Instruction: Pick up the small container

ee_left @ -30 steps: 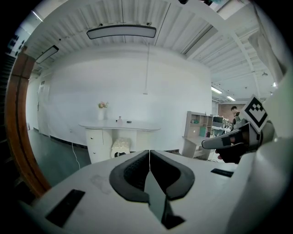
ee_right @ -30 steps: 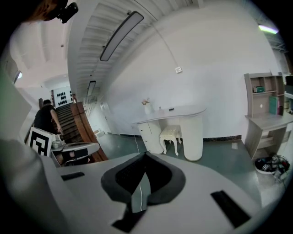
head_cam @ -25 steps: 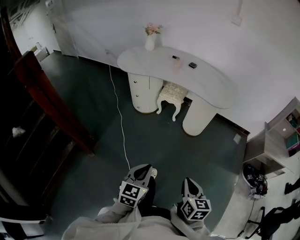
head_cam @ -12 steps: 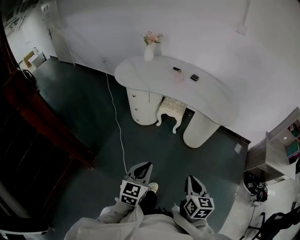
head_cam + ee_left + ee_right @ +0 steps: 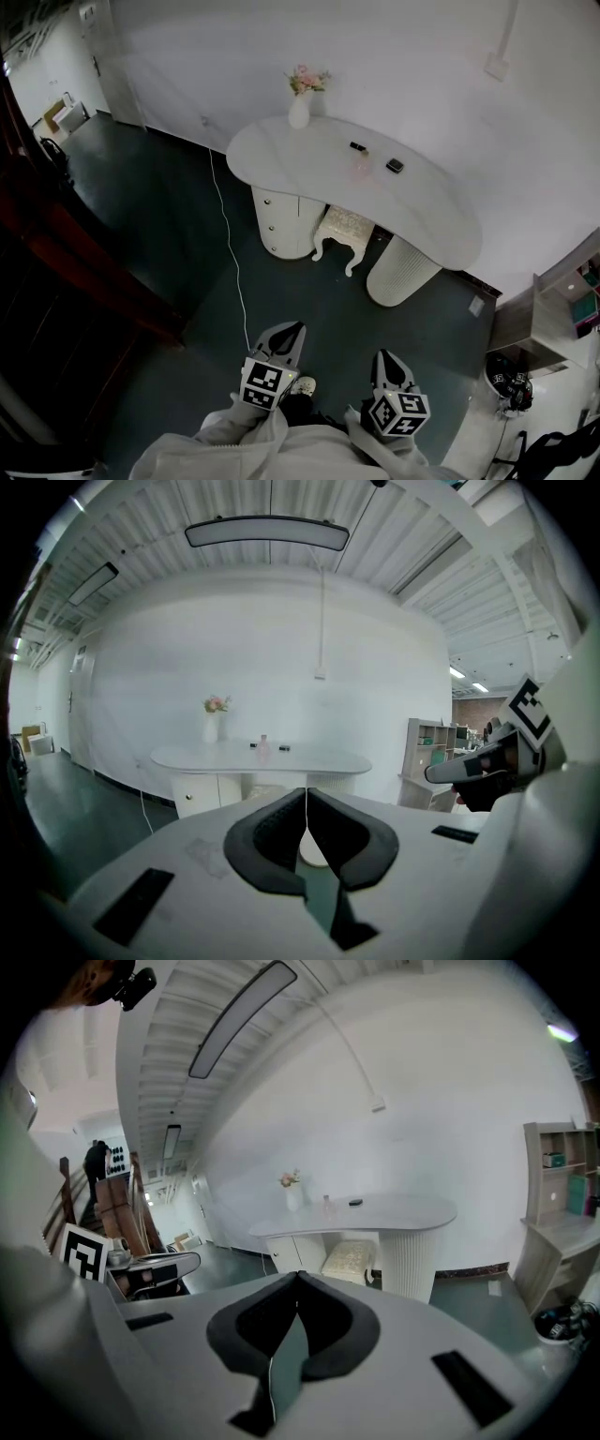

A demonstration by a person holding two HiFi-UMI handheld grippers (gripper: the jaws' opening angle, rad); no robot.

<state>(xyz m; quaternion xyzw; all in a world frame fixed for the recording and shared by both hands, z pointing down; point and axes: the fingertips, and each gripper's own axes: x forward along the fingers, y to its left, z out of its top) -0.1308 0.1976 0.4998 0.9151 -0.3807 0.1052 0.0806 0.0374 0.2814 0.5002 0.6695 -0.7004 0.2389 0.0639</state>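
Observation:
A white curved table (image 5: 281, 155) stands by the far wall, well ahead of both grippers. On it lie a small dark container (image 5: 395, 166), a smaller dark item (image 5: 356, 146) and a pale pink bottle (image 5: 361, 162). In the left gripper view the bottle (image 5: 262, 747) sits between the two dark items on the table (image 5: 319, 759). My left gripper (image 5: 284, 336) and right gripper (image 5: 386, 361) hang low in front of the person, over the dark floor. Both are shut and empty, jaws touching (image 5: 306, 792) (image 5: 298, 1277).
A white vase with pink flowers (image 5: 299, 105) stands at the table's left end. A white stool (image 5: 343, 228) sits under the table. A white cable (image 5: 230, 253) runs across the floor. Dark wooden rails (image 5: 66, 272) line the left; shelves (image 5: 562, 300) stand at the right.
The head view has shifted, so the table now sits slightly lower and more to the right. Both grippers stay shut in front of the person.

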